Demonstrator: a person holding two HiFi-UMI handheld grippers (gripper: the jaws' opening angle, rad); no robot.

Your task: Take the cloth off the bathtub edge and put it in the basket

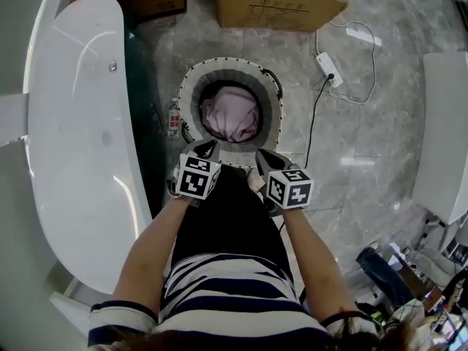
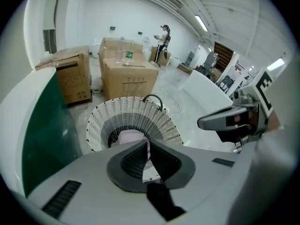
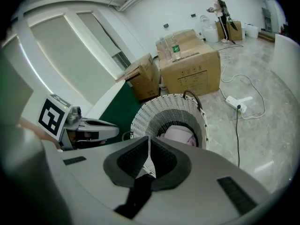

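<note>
Striped shirt [image 1: 227,291] and two bare forearms fill the bottom of the head view, each hand holding a gripper over a grey floor [image 1: 365,145]. Left gripper [image 1: 208,148] and right gripper [image 1: 266,156] hang side by side just above the near rim of a round woven basket [image 1: 191,86]. Both pairs of jaws are pressed together, with nothing between them. A pink cloth [image 1: 232,112] lies bunched at the bottom of the basket, below and beyond the jaws and apart from them. None of it lies on the white bathtub [image 1: 80,123] at the left. Possible trouble: with the jaws this close to the near rim, a careless sweep could clip the light-looking basket and tip it, spilling the cloth. The black handle [image 2: 153,97] at the far rim might also snag a jaw.
</note>
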